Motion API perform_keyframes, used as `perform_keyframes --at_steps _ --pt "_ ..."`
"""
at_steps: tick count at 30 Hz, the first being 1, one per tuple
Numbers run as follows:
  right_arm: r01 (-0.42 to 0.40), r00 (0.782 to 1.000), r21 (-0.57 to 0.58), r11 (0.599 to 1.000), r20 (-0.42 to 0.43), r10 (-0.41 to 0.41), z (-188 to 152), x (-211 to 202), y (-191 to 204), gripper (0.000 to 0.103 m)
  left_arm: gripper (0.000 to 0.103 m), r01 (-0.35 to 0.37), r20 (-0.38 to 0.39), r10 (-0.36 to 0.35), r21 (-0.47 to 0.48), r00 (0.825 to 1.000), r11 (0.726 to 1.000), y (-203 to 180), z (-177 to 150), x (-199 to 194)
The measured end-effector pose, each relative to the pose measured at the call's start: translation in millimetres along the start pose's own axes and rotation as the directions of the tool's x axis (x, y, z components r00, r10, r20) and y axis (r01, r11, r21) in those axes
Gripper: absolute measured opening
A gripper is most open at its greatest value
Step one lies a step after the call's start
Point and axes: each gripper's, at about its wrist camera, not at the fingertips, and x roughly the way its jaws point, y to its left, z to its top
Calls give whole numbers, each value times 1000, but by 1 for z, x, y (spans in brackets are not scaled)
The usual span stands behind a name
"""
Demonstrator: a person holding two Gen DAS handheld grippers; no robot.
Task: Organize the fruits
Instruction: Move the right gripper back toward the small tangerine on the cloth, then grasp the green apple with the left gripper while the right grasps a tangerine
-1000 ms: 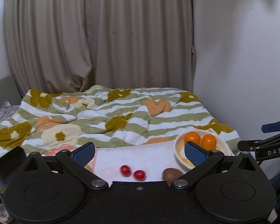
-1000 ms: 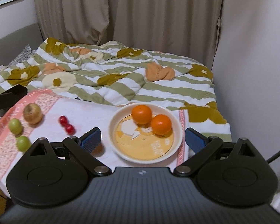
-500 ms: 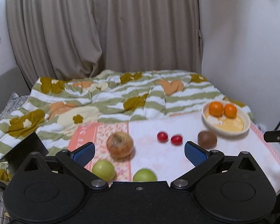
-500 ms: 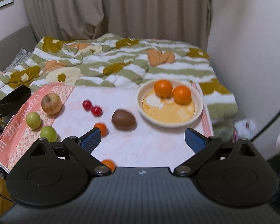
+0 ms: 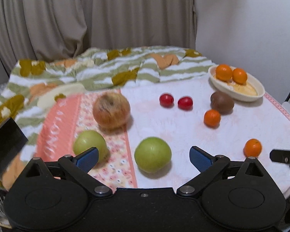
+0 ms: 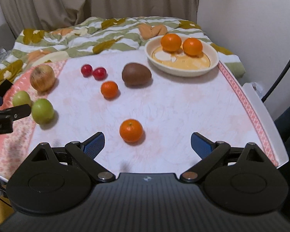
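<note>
Both tongs are released and hold nothing: the left gripper [image 5: 143, 157] hangs over the table's near left part, its jaws spread wide with one green fruit [image 5: 152, 154] between them and a second green fruit [image 5: 89, 145] partly behind the left finger; the right gripper [image 6: 147, 145] hovers at the near edge with its jaws equally wide, and a small orange [image 6: 131, 130] lies just beyond them on the cloth [image 6: 174, 100]. A brownish apple [image 6: 42, 77] sits on the cloth's pink strip by the left edge, just behind the green pair. Toward the middle, two red tomatoes [image 6: 93, 72] touch each other, with another small orange [image 6: 109, 89] and a brown kiwi [image 6: 136, 74] near them. At the far right corner a cream bowl [image 6: 183, 71] holds two oranges [image 6: 180, 43] side by side. A striped blanket [image 6: 90, 36] lies beyond the far edge.
</note>
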Motion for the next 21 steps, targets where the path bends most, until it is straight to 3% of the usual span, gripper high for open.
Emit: perform_keyframes --at_steps 7,11,16,21 --pt "7 1000 -9 1000 -17 -7 -4 23 6 103 94 14 -51 -17 -53 999 998 4 0 29" --pt "-10 1000 -4 1000 -15 10 -3 31 8 103 80 31 -87 -39 -88 995 996 7 0 40" --pt "-15 1000 -31 999 -23 15 -2 42 15 103 74 38 -106 -51 -113 993 993 10 0 45" --pt "-31 999 -46 998 -35 30 0 48 19 91 60 79 -105 -91 -113 990 990 9 0 43"
